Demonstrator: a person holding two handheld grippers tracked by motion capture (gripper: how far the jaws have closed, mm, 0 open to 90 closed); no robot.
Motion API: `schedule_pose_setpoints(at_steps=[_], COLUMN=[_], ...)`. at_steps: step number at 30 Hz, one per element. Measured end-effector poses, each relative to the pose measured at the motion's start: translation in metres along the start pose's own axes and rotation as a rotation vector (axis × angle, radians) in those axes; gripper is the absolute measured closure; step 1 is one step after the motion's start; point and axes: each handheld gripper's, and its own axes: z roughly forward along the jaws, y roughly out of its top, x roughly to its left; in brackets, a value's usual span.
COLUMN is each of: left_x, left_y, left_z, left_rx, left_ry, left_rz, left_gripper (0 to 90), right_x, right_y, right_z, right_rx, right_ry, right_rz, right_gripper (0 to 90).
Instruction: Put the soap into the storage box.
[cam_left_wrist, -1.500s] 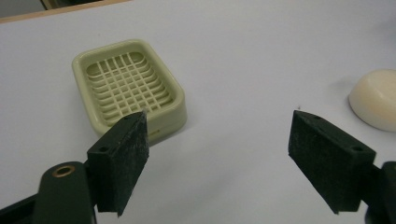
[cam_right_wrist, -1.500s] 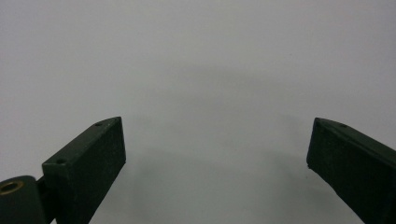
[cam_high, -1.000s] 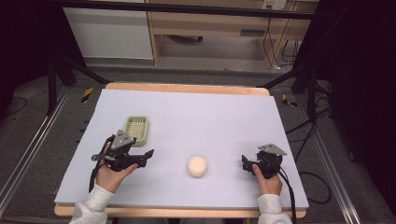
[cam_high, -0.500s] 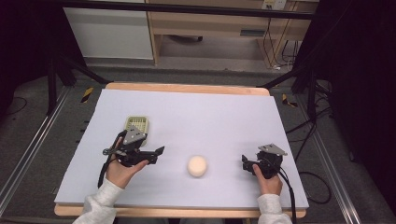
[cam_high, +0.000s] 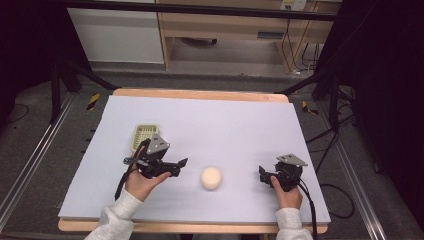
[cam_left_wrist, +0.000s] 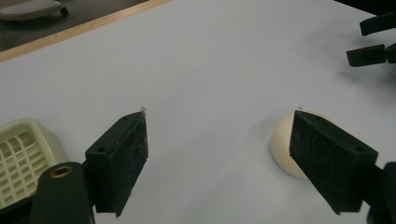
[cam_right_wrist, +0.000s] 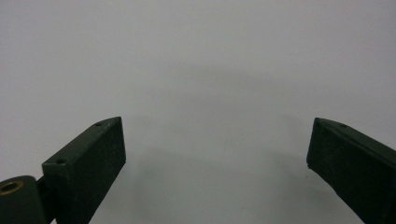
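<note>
Your left hand-held gripper (cam_high: 181, 163) hangs over the pale lilac counter (cam_high: 225, 120) with its jaws parted and nothing between them. The round cream-coloured ball (cam_high: 211, 178) lies on the counter just beyond that gripper's tips, apart from them; in the left gripper view it sits partly behind one jaw. The pale yellow plastic slotted tray (cam_high: 144, 135) rests just behind your left hand. Your right hand-held gripper (cam_high: 262, 174) sits on the far side of the ball, jaws spread wide and empty.
</note>
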Motion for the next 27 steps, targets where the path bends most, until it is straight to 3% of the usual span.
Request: schedule_pose_setpoints(at_steps=[27], left_x=[-0.029], left_y=[0.002], left_z=[0.027], left_rx=[0.027], left_ry=[-0.079], left_rz=[0.008], left_gripper=[19.0], right_x=[0.000], right_y=[0.000], right_z=[0.000], right_rx=[0.004], right_ry=[0.005], right_rz=[-0.001], right_gripper=[4.9])
